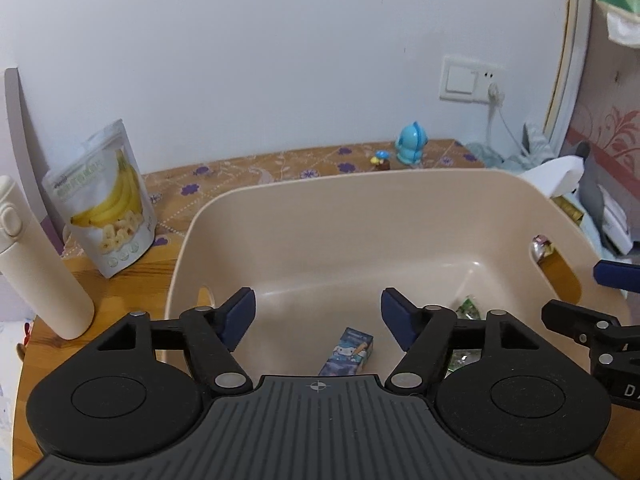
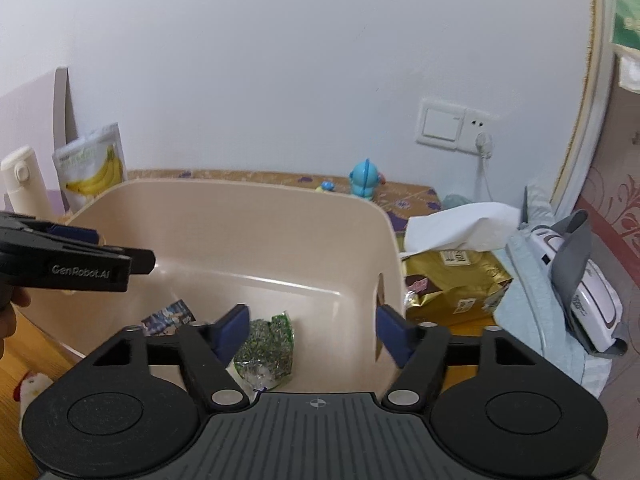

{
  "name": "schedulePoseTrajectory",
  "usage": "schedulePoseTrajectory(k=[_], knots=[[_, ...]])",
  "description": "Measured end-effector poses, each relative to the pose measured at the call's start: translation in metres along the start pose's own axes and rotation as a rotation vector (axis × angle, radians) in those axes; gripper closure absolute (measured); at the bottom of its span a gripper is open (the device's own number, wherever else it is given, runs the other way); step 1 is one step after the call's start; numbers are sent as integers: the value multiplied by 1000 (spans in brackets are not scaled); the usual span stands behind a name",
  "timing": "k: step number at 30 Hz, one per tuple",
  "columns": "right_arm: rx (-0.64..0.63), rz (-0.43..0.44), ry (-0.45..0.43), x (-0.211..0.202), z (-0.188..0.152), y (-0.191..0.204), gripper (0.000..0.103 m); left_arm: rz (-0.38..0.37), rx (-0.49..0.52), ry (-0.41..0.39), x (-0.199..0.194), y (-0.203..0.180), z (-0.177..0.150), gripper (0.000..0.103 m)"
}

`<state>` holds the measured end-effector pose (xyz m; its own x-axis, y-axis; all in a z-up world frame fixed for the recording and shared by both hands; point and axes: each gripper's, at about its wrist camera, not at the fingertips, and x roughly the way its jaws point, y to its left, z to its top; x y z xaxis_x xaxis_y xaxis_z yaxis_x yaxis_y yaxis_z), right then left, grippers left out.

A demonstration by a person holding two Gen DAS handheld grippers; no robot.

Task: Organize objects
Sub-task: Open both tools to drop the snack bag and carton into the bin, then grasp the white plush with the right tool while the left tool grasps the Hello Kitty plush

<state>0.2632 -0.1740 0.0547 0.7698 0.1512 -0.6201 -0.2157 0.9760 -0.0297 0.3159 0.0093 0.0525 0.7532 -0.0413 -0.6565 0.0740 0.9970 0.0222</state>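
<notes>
A beige plastic bin [image 1: 280, 216] [image 2: 248, 224] fills the middle of both views. On its floor lie a small blue cartoon box [image 1: 348, 352] [image 2: 168, 316] and a green crinkly snack packet [image 2: 266, 346] [image 1: 468, 308]. My left gripper [image 1: 318, 316] hangs open over the bin's near rim, above the box, with nothing between its fingers. My right gripper [image 2: 310, 330] is open too, over the packet at the bin's right end, its right finger beside the bin's wall. The left gripper's body [image 2: 64, 266] shows at the right wrist view's left edge.
A banana chip pouch [image 1: 106, 200] and a cream bottle [image 1: 36, 264] stand left of the bin. A blue toy figure [image 1: 412, 146] and a tiny figurine [image 1: 380, 160] sit by the wall. A gold tissue pack [image 2: 456, 276], grey cloth and a white device [image 2: 580, 292] lie to the right.
</notes>
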Motion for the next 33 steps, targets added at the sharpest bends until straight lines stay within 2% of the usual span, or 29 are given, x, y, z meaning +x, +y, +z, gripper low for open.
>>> schedulePoseTrajectory(k=[2, 4, 5, 14, 25, 28, 33], knots=[[9, 4, -19, -7, -1, -1, 19, -3, 0, -16, -9, 1, -1, 31], [20, 3, -38, -15, -3, -2, 4, 1, 3, -30, -18, 2, -3, 31], [19, 3, -50, -19, -4, -2, 3, 3, 6, -40, -23, 2, -4, 31], [5, -9, -55, -39, -18, 6, 0, 17, 17, -82, -65, 9, -18, 30], [-1, -5, -69, -63, -38, 19, 0, 49, -25, -124, -103, 27, -43, 30], [25, 0, -88, -69, -46, 17, 0, 59, -21, -126, -111, 30, -51, 30], [34, -1, -65, -75, -61, 16, 0, 60, -44, -115, -120, 37, -65, 30]])
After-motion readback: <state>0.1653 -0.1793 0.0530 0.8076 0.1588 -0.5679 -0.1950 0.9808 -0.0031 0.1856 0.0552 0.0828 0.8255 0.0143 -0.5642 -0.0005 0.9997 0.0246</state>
